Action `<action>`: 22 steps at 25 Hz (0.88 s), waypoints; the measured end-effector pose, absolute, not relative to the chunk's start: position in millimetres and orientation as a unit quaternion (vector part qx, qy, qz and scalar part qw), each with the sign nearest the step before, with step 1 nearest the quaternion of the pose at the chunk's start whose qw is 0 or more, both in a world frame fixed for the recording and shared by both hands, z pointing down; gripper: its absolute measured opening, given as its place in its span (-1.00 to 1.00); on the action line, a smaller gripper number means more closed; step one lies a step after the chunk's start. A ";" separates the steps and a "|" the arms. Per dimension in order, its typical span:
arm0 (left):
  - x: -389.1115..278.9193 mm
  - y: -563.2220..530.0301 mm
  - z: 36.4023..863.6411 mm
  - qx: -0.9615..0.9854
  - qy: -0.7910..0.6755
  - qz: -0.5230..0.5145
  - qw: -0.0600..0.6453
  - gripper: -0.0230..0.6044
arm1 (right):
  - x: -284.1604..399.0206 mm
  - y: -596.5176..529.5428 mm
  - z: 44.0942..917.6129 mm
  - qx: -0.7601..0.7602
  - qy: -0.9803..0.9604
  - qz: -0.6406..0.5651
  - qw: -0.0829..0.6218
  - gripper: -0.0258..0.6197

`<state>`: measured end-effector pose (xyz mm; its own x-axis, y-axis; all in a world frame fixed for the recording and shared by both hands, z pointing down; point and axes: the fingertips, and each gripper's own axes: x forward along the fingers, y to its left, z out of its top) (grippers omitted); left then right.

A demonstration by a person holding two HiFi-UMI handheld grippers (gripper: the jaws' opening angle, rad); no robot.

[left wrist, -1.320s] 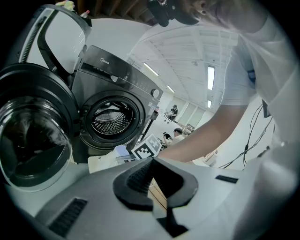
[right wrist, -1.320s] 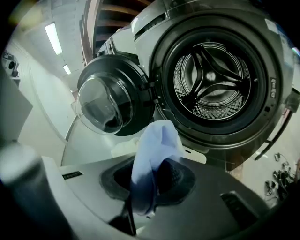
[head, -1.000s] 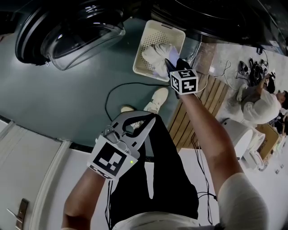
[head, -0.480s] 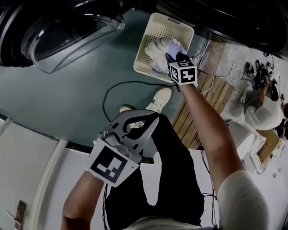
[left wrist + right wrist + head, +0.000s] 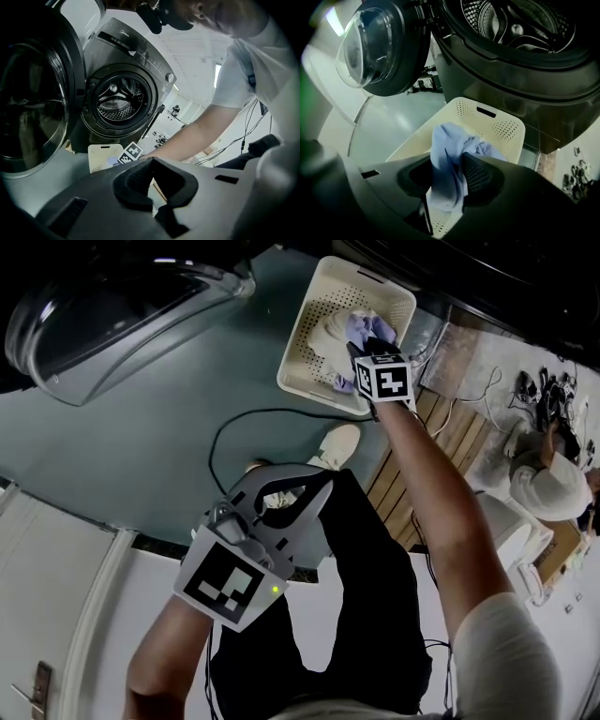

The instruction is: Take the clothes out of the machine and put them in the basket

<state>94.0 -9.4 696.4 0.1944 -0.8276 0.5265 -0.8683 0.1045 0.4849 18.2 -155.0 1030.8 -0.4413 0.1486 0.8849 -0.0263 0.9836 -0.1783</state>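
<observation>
A cream perforated basket (image 5: 294, 345) (image 5: 508, 127) (image 5: 97, 158) stands on the floor in front of the open washing machine drum (image 5: 520, 23) (image 5: 117, 98). A whitish garment (image 5: 330, 332) lies in it. My right gripper (image 5: 362, 343) (image 5: 450, 177) reaches down over the basket. A light blue garment (image 5: 448, 154) (image 5: 359, 327) hangs between its jaws, which are opening; the pads still touch the cloth. My left gripper (image 5: 309, 491) (image 5: 151, 161) hovers nearer my body, shut with nothing in it. It points toward the machine.
The round machine door (image 5: 112, 306) (image 5: 375, 47) (image 5: 28, 103) is swung open at the left. A black cable (image 5: 246, 416) runs over the green floor by my shoes (image 5: 334, 441). A wooden pallet (image 5: 441, 442) lies right of the basket; a person (image 5: 555, 486) sits farther right.
My right gripper has sunk with the blue garment from above the basket's near rim down into the basket. The left gripper has dropped a little and stays shut.
</observation>
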 end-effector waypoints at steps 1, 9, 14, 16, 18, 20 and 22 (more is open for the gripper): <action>93.6 -11.2 696.9 0.670 -0.634 0.026 0.386 -0.93 | 18.3 -156.8 1032.5 -0.034 -0.844 0.083 0.528 -0.45; 88.3 -23.5 691.6 0.675 -0.631 0.025 0.382 -0.93 | 24.1 -166.3 1030.6 -0.031 -0.838 0.097 0.536 -0.35; 90.3 -28.6 681.7 0.678 -0.629 0.026 0.379 -0.93 | 25.3 -168.8 1016.6 -0.033 -0.840 0.098 0.533 -0.35; 91.2 -30.2 675.1 0.678 -0.629 0.026 0.380 -0.93 | 26.0 -169.1 1006.7 -0.031 -0.841 0.098 0.531 -0.35; 91.7 -32.6 665.9 0.679 -0.629 0.025 0.378 -0.93 | 28.2 -168.8 995.8 -0.030 -0.841 0.100 0.530 -0.35; 92.0 -35.0 654.8 0.681 -0.628 0.027 0.375 -0.93 | 30.5 -166.7 983.8 -0.031 -0.842 0.105 0.529 -0.35; 93.4 -37.0 641.6 0.683 -0.627 0.028 0.373 -0.93 | 34.1 -164.4 969.2 -0.033 -0.842 0.109 0.527 -0.35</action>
<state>93.4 -37.0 641.6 0.2113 -0.8357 0.5069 -0.8782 0.0654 0.4739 34.1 -164.4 969.2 -0.4414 0.1708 0.8809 -0.0600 0.9739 -0.2188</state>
